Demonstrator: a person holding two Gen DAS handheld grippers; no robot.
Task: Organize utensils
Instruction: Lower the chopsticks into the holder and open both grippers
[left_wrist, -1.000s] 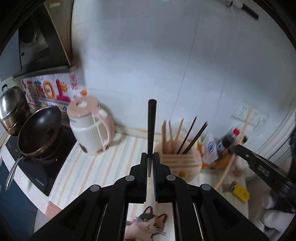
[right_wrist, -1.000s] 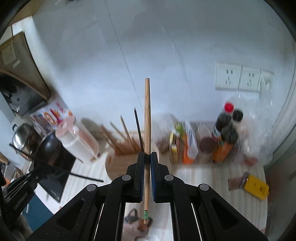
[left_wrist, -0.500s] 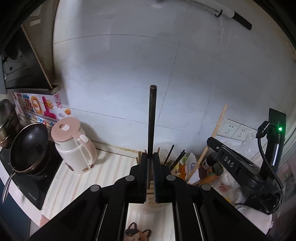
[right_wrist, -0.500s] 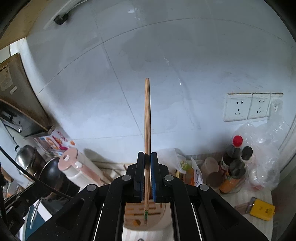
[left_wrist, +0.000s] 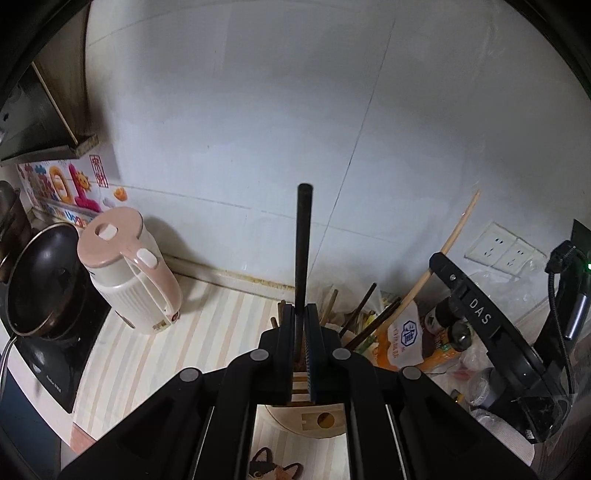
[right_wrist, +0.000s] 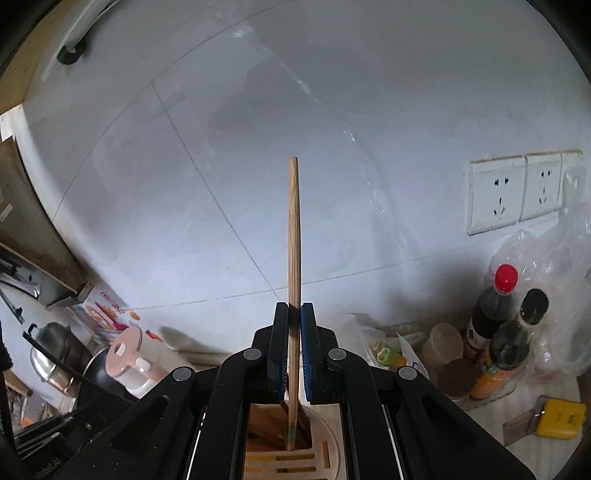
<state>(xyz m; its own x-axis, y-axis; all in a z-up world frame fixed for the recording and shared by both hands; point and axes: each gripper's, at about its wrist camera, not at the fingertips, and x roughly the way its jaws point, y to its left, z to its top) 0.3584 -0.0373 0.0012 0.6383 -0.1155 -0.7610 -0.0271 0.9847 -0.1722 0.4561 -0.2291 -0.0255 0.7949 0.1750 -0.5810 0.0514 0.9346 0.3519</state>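
My left gripper (left_wrist: 300, 314) is shut on a black chopstick (left_wrist: 303, 251) that stands upright between the pads. Its lower end hangs over the round wooden utensil holder (left_wrist: 321, 419), where several chopsticks lean. My right gripper (right_wrist: 294, 314) is shut on a light wooden chopstick (right_wrist: 294, 236). The green-banded lower end of that chopstick reaches into the open compartment of the holder (right_wrist: 328, 448). In the left wrist view the right gripper (left_wrist: 441, 264) comes in from the right with its wooden chopstick (left_wrist: 456, 232) slanting up.
A pink and white kettle (left_wrist: 125, 273) stands left of the holder, with a dark wok (left_wrist: 40, 284) on a hob beyond it. Sauce bottles (right_wrist: 495, 306), a plastic bag and a yellow object (right_wrist: 561, 417) crowd the right. Wall sockets (right_wrist: 517, 192) sit above them. A cat-print mat (left_wrist: 273, 467) lies in front.
Both grippers have moved forward toward the wall with their chopsticks. The holder now lies right under the fingers, and the wooden chopstick's lower end has come into its opening.
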